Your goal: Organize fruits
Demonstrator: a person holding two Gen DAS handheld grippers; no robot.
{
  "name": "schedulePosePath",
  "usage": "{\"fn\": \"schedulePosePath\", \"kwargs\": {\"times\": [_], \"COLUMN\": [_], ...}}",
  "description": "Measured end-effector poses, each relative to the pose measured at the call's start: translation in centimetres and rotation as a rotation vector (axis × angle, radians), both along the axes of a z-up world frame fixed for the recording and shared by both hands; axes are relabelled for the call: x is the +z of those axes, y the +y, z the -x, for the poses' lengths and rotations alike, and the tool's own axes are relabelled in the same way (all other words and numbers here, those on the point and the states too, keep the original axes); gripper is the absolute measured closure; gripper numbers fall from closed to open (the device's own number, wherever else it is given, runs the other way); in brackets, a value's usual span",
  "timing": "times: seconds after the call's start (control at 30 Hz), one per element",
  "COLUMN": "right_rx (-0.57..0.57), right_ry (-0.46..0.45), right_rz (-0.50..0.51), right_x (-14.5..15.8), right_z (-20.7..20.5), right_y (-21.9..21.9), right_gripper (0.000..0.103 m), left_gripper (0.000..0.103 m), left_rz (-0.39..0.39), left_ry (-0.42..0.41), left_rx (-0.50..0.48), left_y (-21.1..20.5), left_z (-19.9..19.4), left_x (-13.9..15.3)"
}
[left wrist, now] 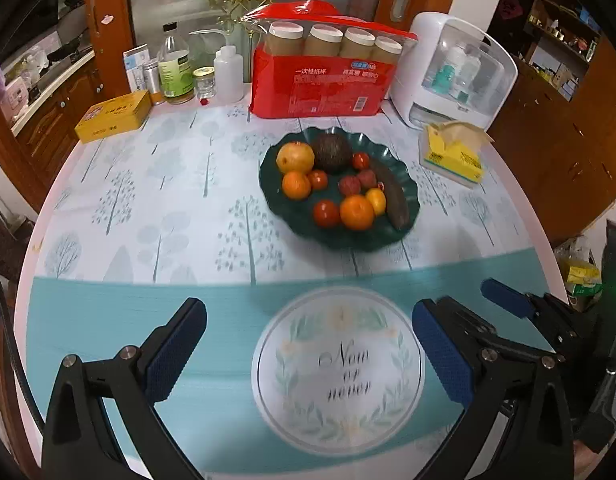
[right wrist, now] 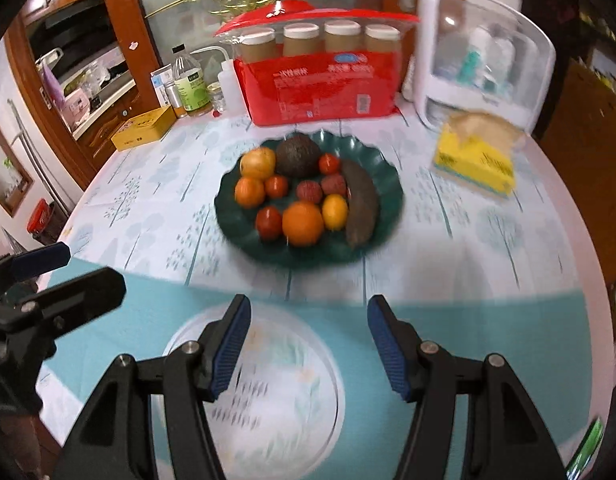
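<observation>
Two hand-held grippers are hovering over the near edge of the bench (left wrist: pixel 108 208), both black-framed with ribbed blue pads. Its cloth is lying smooth and glossy, printed with pale grey trees, then a teal band and a round white emblem.

Fruits are sitting together in a dark green plate (left wrist: pixel 403 168) with a scalloped, wavy rim, well ahead of both grippers. Inside are lying a rough, dark round avocado (left wrist: pixel 331 152), a yellow-red apple (left wrist: pixel 295 157), two smooth oranges, small glossy red tomatoes, two bumpy red lychees, a little yellow fruit and a long, dull brown banana (left wrist: pixel 391 196) along the right side.

Behind the plate are standing a shiny red plastic pack (left wrist: pixel 319 88) of paper cups, a yellow tin (left wrist: pixel 114 116), bottles, a white box with a clear lid, and a yellow tissue pack (left wrist: pixel 453 156).

Left hand-held gripper (left wrist: pixel 308 344) is standing wide apart, holding and touching nothing. Right hand-held gripper (right wrist: pixel 308 344) is also parted, less widely, with only the cloth showing between its pads
</observation>
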State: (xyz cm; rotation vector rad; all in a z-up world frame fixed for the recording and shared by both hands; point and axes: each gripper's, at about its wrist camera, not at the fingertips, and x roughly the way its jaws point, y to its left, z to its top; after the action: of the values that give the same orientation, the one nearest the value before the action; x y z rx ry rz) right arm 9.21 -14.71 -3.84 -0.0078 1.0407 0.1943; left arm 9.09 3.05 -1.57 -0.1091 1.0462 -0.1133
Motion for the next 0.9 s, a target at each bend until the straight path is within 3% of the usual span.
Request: {"fn": "schedulePosePath", "kwargs": {"times": [0.33,0.53,0.7,0.9], "right_rx": [-0.08,-0.099,-0.104,-0.087], "right_ry": [0.052,-0.002,-0.057,-0.055], "right_rz": [-0.055,-0.022,-0.028,-0.048], "right_x": [2.2,4.9,7.0,7.4], "right_z": [8.3,10.7,12.4,13.3], "right_y": [-2.6,-3.8,-5.3,-5.9], "right_gripper": [0.042,0.042,0.041,0.041], "left_gripper": [0.001,0.001,0.001,0.001], "left_rz": [0.003,-0.044,-0.056,-0.089], "left_ry": [0.003,-0.041,-0.028,-0.017], "left_rx": [0.04,0.065,0.059,0.085], "left_y": [-0.6,-2.3,-4.2,-5.2], "left_z": [6.5,8.5,10.2,11.8], "left_x": [1.0,3.0,3.6,3.7]}}
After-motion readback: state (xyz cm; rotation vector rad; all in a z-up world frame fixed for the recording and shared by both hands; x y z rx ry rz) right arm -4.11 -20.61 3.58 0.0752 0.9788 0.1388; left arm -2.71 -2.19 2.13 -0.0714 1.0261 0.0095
